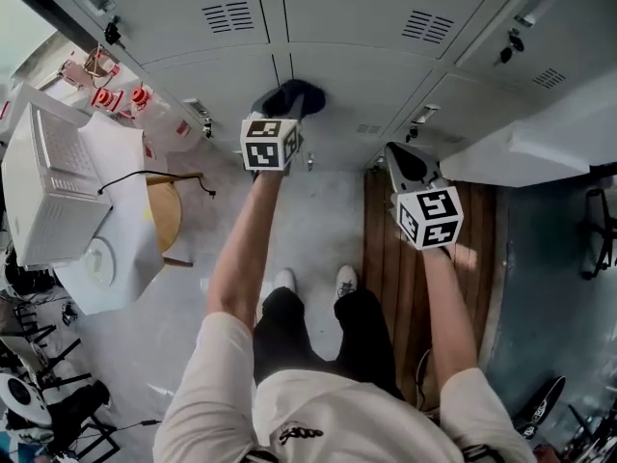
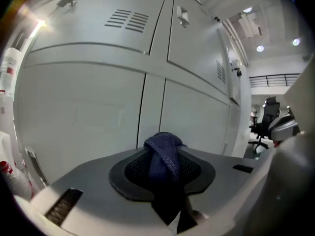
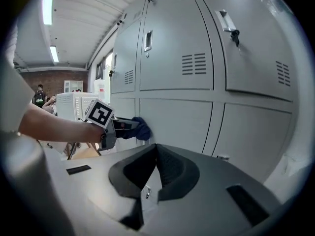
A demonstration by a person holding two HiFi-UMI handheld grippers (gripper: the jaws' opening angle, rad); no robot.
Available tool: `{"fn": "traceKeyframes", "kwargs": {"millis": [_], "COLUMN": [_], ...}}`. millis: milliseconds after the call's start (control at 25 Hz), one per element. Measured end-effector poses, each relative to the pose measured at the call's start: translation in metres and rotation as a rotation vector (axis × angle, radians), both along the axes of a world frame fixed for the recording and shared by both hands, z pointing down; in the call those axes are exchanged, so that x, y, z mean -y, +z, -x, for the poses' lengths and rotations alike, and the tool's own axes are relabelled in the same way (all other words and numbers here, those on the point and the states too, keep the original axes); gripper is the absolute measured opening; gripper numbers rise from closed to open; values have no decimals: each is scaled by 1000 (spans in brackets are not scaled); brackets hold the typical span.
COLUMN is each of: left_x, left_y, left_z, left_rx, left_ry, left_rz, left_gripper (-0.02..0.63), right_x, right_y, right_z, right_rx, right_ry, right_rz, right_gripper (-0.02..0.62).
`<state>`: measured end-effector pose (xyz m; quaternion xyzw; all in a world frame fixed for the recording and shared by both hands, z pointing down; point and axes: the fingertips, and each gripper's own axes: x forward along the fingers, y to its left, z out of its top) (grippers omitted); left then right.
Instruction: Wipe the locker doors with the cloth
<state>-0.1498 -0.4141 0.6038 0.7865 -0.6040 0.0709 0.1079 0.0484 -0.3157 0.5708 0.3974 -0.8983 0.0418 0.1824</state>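
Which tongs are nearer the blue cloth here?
Left. The left tongs are shut on the cloth; the right tongs are shut on nothing, off to its right, apart from it.

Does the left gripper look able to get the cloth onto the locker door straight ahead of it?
Probably yes. The left gripper is shut on the blue cloth, which points at the grey locker door with nothing between them. The right gripper is off to the side.

Grey floor [image 1: 313, 215]: wooden slat panel [image 1: 382, 258] lying flat, white shoes [image 1: 344, 280] beside, round stool [image 1: 167, 215].
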Motion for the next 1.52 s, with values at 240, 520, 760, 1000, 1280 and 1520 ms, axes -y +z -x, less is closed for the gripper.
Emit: {"fn": "traceKeyframes", "kwargs": {"millis": [240,520,760,1000,1280,1520], "left_x": [-3,-52,-111,-157,-195,-209], "left_y": [-100,-206,-286,-364,-426,-458], "left_z": [-3,-7,-9,-5,10,19], "left_rx": [-42,-41,-14,73,190,258], "left_ry": [0,100,133,125,135,121], "left_rz": [-32,-90,-190,-322,-414,-468], "left_gripper": [115,110,110,112,112,112], "right_x": [-4,-17,-25,-40,-57,-62], "right_y": [-102,-212,-293,-357,-394,-418], "right_z": [-8,-10,0,11,24,34], "right_rx": [-13,32,43,43,57,73], "right_ry": [0,15,-27,-36,-61,-84], "right_rz": [-23,-72,-181,-277,-364,-411], "right_gripper": [6,6,6,6,6,6]}}
